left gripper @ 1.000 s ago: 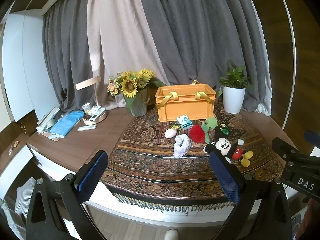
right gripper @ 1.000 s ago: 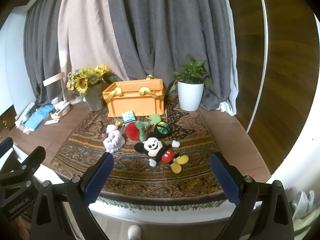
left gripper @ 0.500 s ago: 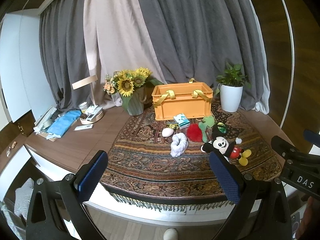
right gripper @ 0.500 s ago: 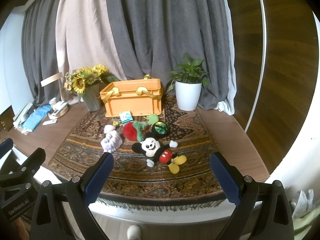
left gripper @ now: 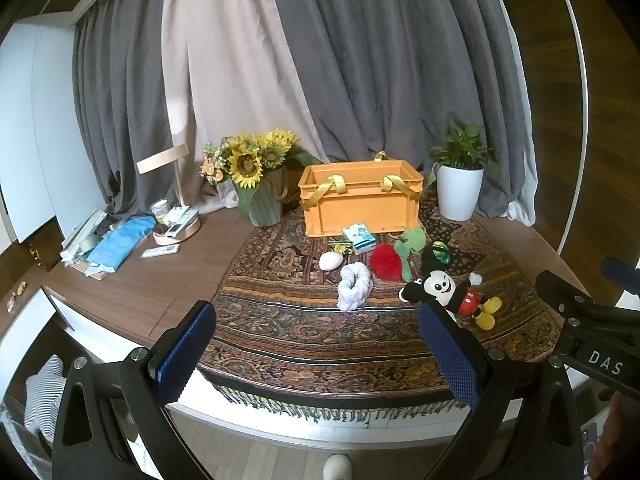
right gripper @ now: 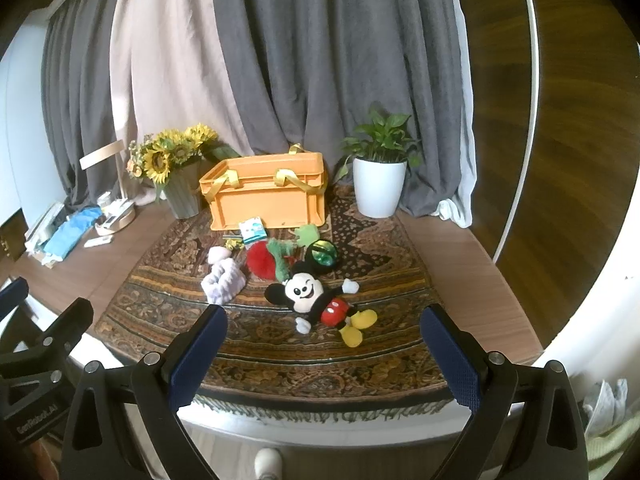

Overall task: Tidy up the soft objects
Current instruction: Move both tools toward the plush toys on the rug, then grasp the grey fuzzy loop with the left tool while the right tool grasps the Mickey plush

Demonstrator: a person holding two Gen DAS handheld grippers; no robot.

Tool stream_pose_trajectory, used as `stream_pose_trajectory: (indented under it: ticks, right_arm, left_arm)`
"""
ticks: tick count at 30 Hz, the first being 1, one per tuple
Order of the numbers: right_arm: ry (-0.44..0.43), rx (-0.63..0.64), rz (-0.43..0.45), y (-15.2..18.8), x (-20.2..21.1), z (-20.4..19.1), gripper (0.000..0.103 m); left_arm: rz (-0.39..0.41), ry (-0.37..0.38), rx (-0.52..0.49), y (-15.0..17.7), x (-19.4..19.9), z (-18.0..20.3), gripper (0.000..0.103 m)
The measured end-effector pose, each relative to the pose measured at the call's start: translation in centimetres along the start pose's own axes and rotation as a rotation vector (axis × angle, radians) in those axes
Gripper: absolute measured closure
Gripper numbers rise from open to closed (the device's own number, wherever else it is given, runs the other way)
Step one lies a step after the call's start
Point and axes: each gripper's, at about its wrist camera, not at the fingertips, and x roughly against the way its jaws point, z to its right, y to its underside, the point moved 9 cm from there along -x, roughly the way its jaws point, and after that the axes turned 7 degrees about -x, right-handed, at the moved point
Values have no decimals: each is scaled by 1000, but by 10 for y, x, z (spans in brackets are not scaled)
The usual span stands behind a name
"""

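Observation:
An orange crate (left gripper: 360, 204) (right gripper: 268, 200) with yellow straps stands at the back of a patterned rug (left gripper: 320, 328) (right gripper: 320, 344). In front of it lie a mouse plush (left gripper: 450, 292) (right gripper: 316, 300), a white knotted rope toy (left gripper: 354, 286) (right gripper: 223, 282), a red fluffy ball (left gripper: 386, 263) (right gripper: 260, 261), a green plush (left gripper: 412, 242) (right gripper: 308, 234), a white egg shape (left gripper: 331, 261), a green-black ball (left gripper: 439, 249) (right gripper: 323, 254) and a small teal packet (left gripper: 359, 237) (right gripper: 252, 229). My left gripper (left gripper: 316, 346) and right gripper (right gripper: 322, 350) hang open before the table's front edge, holding nothing.
Sunflowers in a green vase (left gripper: 256, 184) (right gripper: 176, 172) stand left of the crate, a white potted plant (left gripper: 460, 188) (right gripper: 378, 184) right of it. A lamp, remotes and blue cloth (left gripper: 120, 240) clutter the far left. Grey curtains hang behind. A shoe tip (left gripper: 338, 466) shows on the floor.
Both views have tilted upward a little and shifted slightly; the table items sit lower in frame. Both grippers stay open and nothing on the rug has moved.

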Motion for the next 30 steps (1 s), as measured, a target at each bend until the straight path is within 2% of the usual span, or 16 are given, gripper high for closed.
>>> stream_pose_trajectory:
  ticks: [10,19,30]
  right_arm:
    - [7,18,-45,-2,-38,-14,5]
    - [49,41,-140,-1,-101,-24,5]
    - [126,102,-258,6,-172,-31,6]
  left_arm:
    - [-45,14,6,1,-36,-10,0]
    - [-103,47,-28,-6,-100,-8,0]
    - [-168,176,-101,-3,-187,11,1]
